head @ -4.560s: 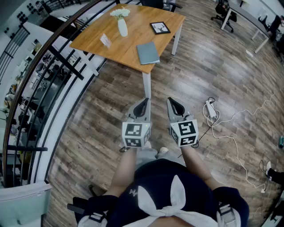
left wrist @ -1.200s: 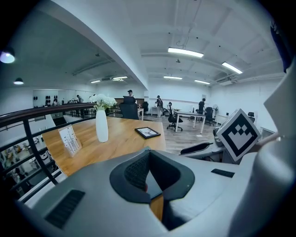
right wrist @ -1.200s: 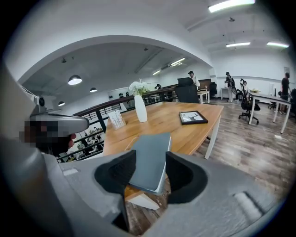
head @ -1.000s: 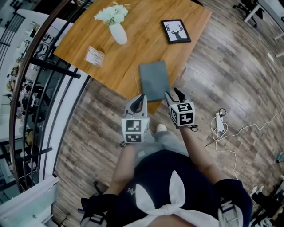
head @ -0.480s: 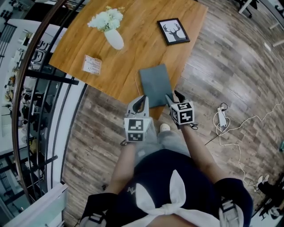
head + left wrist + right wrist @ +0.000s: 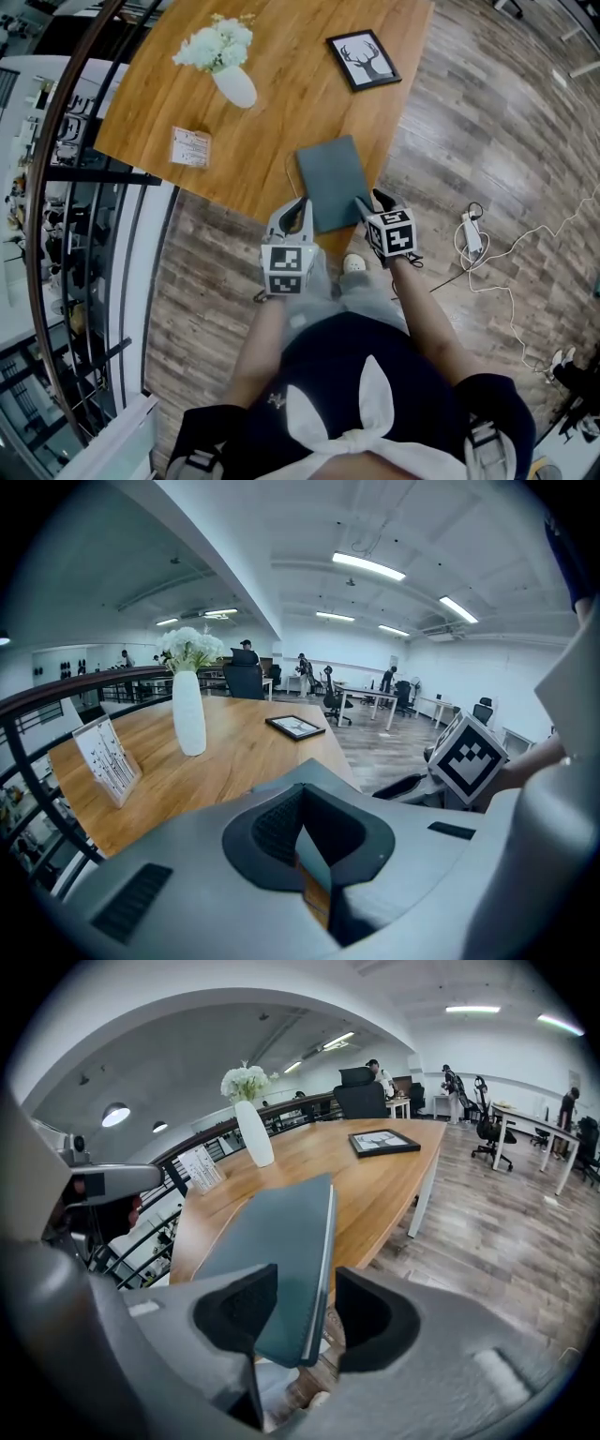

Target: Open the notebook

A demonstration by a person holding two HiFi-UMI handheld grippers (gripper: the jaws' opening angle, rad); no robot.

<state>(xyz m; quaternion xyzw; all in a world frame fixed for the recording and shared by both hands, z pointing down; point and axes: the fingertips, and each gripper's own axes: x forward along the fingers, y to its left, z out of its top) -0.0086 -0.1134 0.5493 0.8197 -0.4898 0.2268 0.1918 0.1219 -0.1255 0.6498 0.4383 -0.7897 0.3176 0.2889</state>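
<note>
The closed grey-teal notebook (image 6: 330,178) lies flat on the wooden table (image 6: 281,94), close to its near edge. My right gripper (image 6: 372,201) is open at the notebook's near right corner. In the right gripper view the notebook (image 6: 281,1241) runs away between the two pads, page edge on the right. I cannot tell if the right gripper (image 6: 307,1302) touches it. My left gripper (image 6: 298,208) is shut and empty, just off the notebook's near left corner. In the left gripper view, the left gripper (image 6: 302,797) shows its tips meeting.
On the table stand a white vase of flowers (image 6: 234,84), a framed deer picture (image 6: 363,58) and a small card stand (image 6: 190,146). A dark railing (image 6: 112,187) runs along the table's left side. A power strip with cables (image 6: 472,234) lies on the floor at right.
The person has walked up to the table. Both grippers, earlier over the floor, now sit at the notebook's near edge, the right one over its corner.
</note>
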